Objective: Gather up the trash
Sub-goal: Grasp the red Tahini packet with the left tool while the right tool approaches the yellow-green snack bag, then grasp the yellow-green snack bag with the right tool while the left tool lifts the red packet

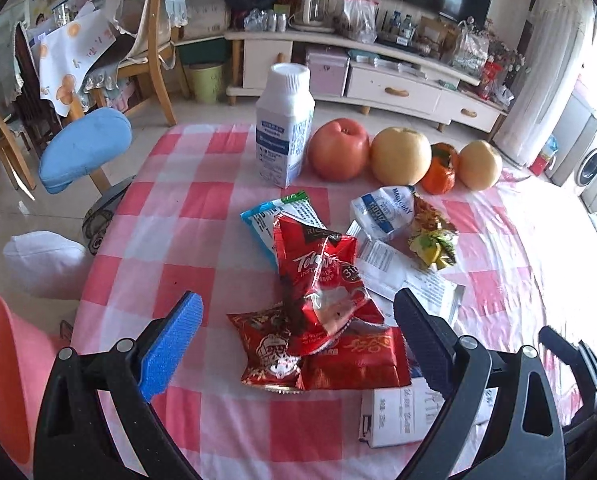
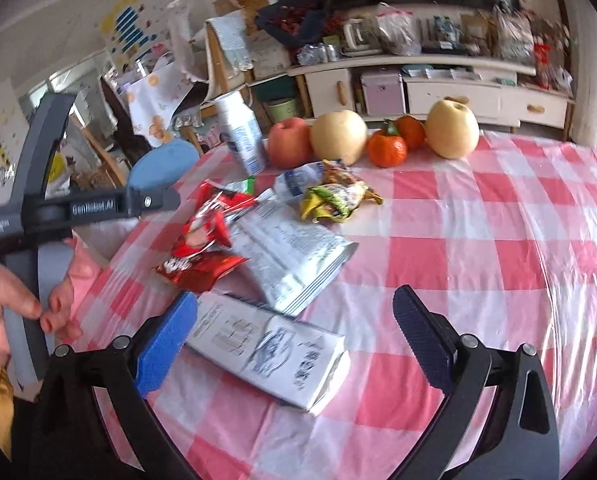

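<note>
Red wrappers between parted left tool fingers

On the table, wrappers lie in a pile near the front. A carton lies in front of them. Behind the pile stands a bottle w/ fruit in a row to its right. A bag lies right of the pile.
</note>
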